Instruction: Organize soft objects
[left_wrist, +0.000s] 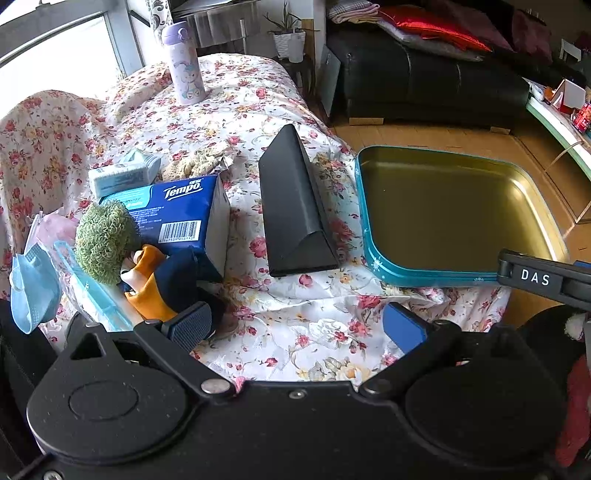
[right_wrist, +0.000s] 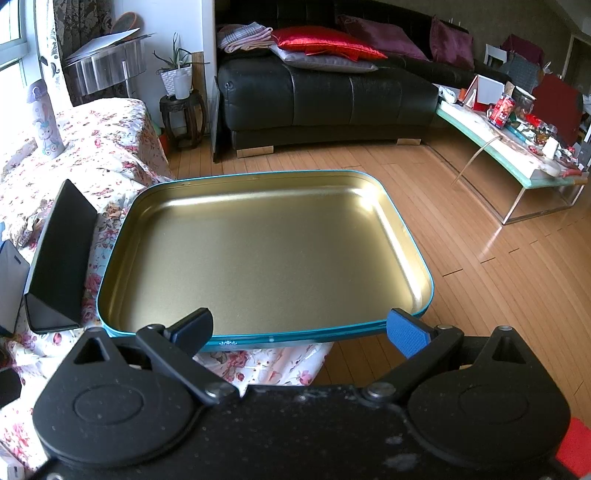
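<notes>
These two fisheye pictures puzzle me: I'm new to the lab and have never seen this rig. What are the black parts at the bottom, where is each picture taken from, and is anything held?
There is no robot arm. A person holds a pair of tongs in each hand, with a camera on each looking forward along its two fingers. The black parts at the bottom are those tongs.

The left wrist view shows the left tongs, open and holding nothing, above a flowered cloth. On the cloth lie a plush doll with green hair, a Tempo tissue pack, a blue face mask, a black triangular case and a purple bottle.

The right wrist view shows the right tongs, also open and empty, just before a teal tin tray. The tray is empty and juts past the cloth's edge over the wooden floor.
</notes>
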